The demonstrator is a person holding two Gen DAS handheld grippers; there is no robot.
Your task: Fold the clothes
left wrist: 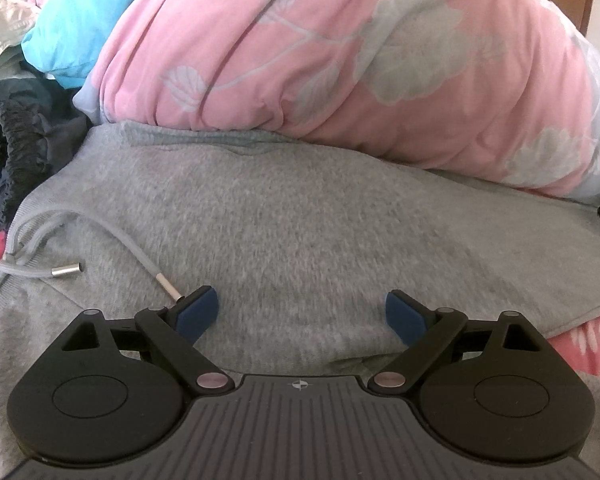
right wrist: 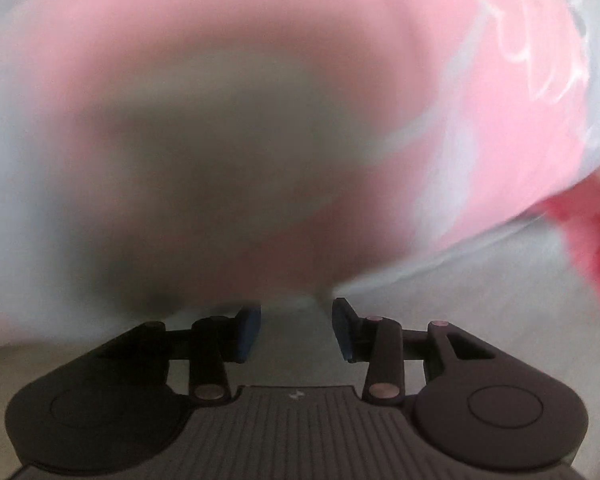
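The grey sweatpants (left wrist: 300, 220) are lying spread flat on the bed, filling the middle of the left wrist view. Their far edge is tucking under a bulky pink quilt (left wrist: 340, 52) printed with pale grey leaves, which is resting on the sweatpants along that edge. Two grey drawstrings (left wrist: 100, 224) with metal tips are trailing across the left part of the sweatpants, and one metal tip (left wrist: 168, 287) is lying just beside the left blue pad (left wrist: 198, 314) of the left tongs (left wrist: 302, 312). The left tongs are hovering low over the near part of the sweatpants with the fingers spread wide, holding nothing. To the left of the sweatpants a dark garment with a gathered waistband (left wrist: 16, 136) is lying in a heap, and beyond it a turquoise cloth (left wrist: 76, 24) is leaning against the quilt. To the right of the sweatpants, a red bedsheet with white flowers (left wrist: 588, 344) is showing at the near corner.

The right wrist view is heavily blurred by motion. The right tongs (right wrist: 296, 330) are standing partly open, with a clear gap between the blue pads (right wrist: 248, 332), and nothing is sitting between them. Ahead of them only pink and pale grey smears are showing, likely the quilt; whether the sweatpants are under these tongs cannot be told
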